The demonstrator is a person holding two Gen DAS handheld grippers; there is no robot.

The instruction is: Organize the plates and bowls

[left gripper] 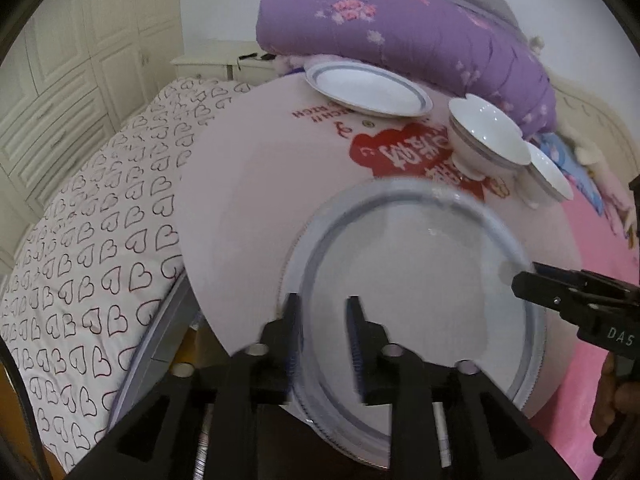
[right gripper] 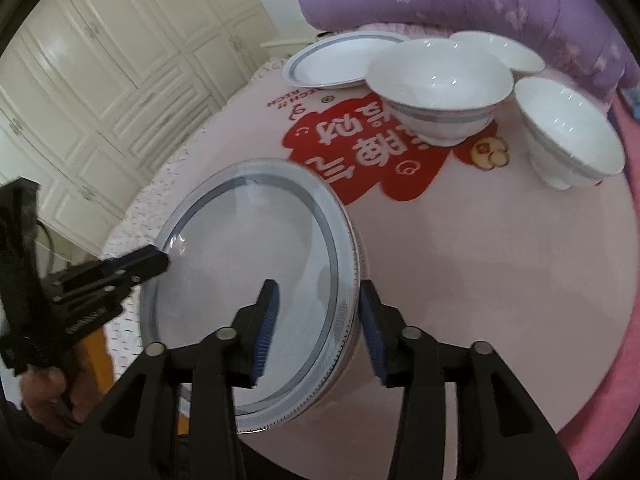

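A large white plate (left gripper: 416,292) with a grey-blue ring is held between both grippers above the near edge of a round pink board (left gripper: 260,184). My left gripper (left gripper: 324,336) straddles its near-left rim, one finger over and one under. My right gripper (right gripper: 318,320) straddles the opposite rim (right gripper: 344,280). The plate also shows in the right wrist view (right gripper: 248,264). A second ringed plate (left gripper: 368,88) lies at the far edge of the board. Two white bowls (left gripper: 488,136) (left gripper: 548,176) stand at the far right. A third bowl (right gripper: 504,52) is partly hidden behind them.
The board rests on a bed with a heart-print sheet (left gripper: 92,240) and a pink cover (left gripper: 600,260). A rolled purple quilt (left gripper: 400,36) lies just behind the dishes. White wardrobe doors (right gripper: 100,80) stand to the left.
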